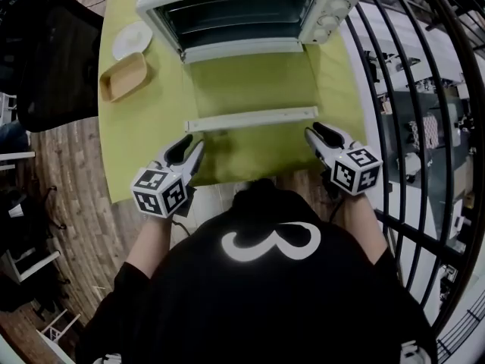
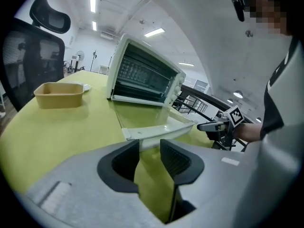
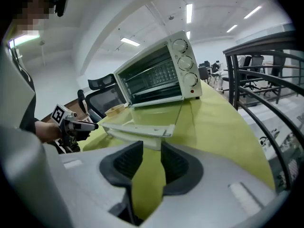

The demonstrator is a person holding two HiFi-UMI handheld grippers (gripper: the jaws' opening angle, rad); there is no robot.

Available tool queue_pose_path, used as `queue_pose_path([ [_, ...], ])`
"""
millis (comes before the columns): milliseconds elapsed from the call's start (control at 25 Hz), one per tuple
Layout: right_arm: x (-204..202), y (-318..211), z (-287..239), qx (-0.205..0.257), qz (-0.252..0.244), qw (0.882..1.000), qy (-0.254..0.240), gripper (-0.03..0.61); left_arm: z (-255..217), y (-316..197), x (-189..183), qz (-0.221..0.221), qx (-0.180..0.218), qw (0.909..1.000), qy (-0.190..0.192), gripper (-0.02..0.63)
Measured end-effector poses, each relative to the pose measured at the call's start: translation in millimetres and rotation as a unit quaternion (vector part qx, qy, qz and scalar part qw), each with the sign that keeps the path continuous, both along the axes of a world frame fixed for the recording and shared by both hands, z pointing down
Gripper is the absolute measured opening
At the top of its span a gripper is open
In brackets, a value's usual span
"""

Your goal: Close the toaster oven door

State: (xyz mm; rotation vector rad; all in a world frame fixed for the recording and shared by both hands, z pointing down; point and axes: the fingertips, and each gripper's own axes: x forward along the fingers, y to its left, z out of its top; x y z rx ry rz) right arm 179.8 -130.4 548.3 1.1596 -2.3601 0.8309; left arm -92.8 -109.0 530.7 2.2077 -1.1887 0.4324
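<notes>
White toaster oven (image 1: 250, 6) at table's far edge, glass door (image 1: 252, 89) dropped flat open.

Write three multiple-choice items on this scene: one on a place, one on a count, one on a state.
1. In the head view, where is the tan tray? A. left of the toaster oven B. inside it C. on the chair
2. How many knobs has the oven? A. two B. three C. five
3. How is the oven door? A. shut B. half raised C. fully open, folded down

Key: 1 A, it sits on the table, left of the oven. 2 B, three dials stand in one column. 3 C, it lies level in front of the oven.
</notes>
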Motion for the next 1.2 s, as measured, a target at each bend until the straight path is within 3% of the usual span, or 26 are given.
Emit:
queue_pose_path([
  [320,-10,-7,20,-0.009,0.011,0.999,0.030,0.150,31,-10,-10,-0.034,-0.017,0.9989,-0.029,0.192],
  [960,-13,-28,25,-0.005,0.034,0.999,0.038,0.150,37,-29,-3,-0.035,-0.023,0.9976,-0.055,0.166],
  [1200,-11,-29,26,-0.005,0.039,0.998,0.044,0.107,37,-30,-2,-0.033,-0.028,0.9977,-0.052,0.155],
])
